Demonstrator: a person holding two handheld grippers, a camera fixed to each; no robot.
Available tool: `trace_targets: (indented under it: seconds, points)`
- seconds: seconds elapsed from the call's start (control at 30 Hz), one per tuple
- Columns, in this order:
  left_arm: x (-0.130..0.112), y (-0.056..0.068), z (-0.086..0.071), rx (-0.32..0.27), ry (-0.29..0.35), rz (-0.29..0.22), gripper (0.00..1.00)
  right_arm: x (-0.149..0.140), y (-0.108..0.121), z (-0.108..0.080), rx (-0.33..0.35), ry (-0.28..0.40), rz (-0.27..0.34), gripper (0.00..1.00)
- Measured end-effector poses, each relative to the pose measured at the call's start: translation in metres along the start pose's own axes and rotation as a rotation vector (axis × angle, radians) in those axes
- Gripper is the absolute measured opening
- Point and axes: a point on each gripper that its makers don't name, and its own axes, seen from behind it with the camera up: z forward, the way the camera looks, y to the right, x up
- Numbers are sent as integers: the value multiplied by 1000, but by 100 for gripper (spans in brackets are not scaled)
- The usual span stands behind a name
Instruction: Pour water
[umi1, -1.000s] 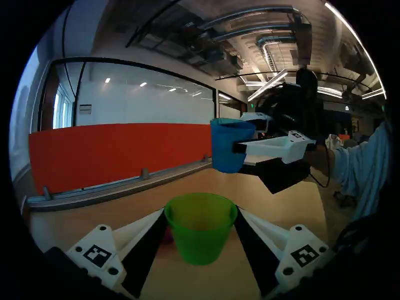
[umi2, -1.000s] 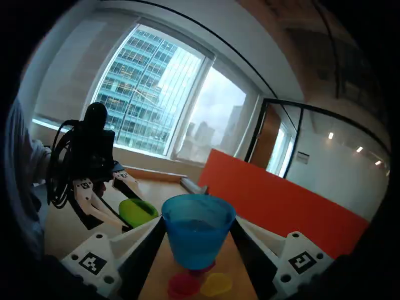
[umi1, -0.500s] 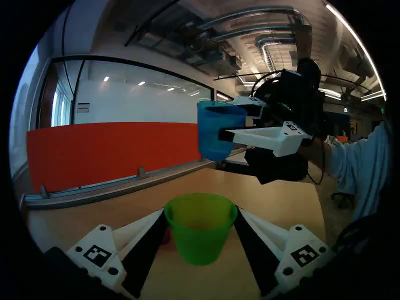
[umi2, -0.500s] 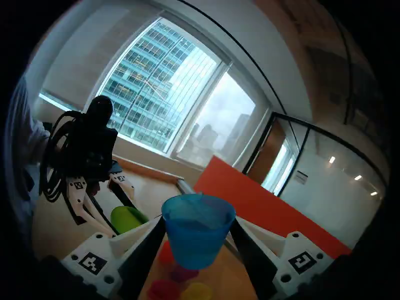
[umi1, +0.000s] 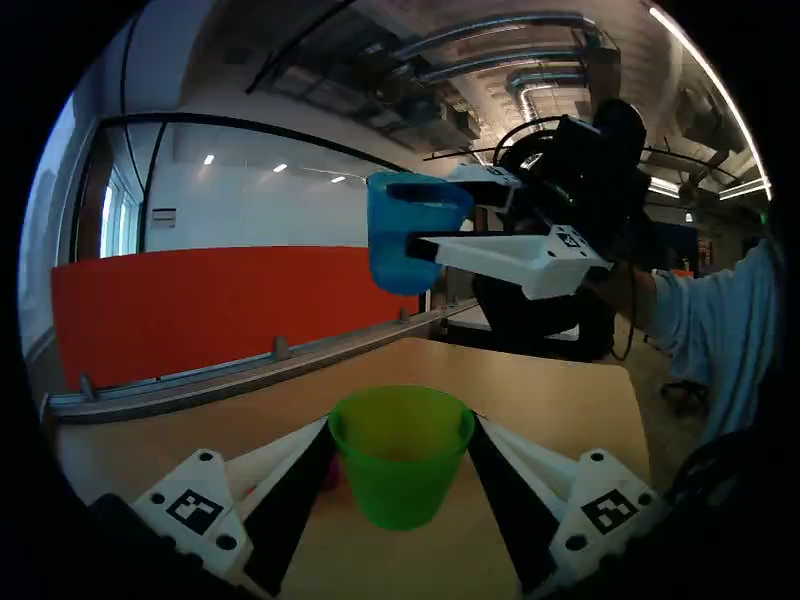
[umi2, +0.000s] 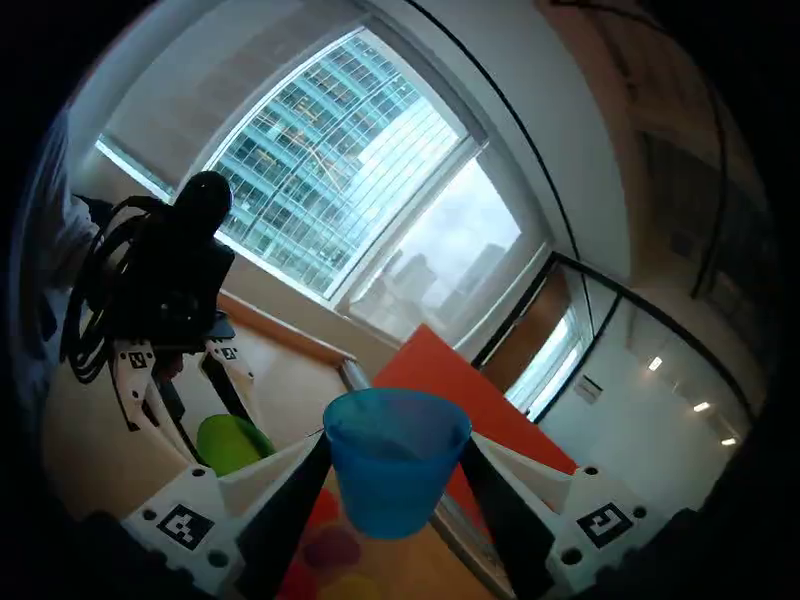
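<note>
Left gripper (umi1: 400, 432) fingers pinch round green plastic cup (umi1: 402, 470) over wooden desk (umi1: 545, 385); right gripper (umi2: 397, 452) fingers pinch raised blue plastic cup (umi2: 397, 480).

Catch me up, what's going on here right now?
A person works two handheld grippers. The left gripper is shut on a green plastic cup, down near the wooden table. The right gripper is shut on a blue plastic cup, held higher up and beyond the green one, roughly upright. No pouring yet.
</note>
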Motion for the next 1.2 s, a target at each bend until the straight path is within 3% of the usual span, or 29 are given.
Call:
trace_targets:
  seconds: [0.5, 1.2]
  points:
    - [5, 5, 2, -12, 3, 6, 89, 24, 8, 13, -23, -1, -164, 90]
    - [14, 8, 4, -20, 36, 4, 89, 20, 19, 24, -38, -22, -340, 90]
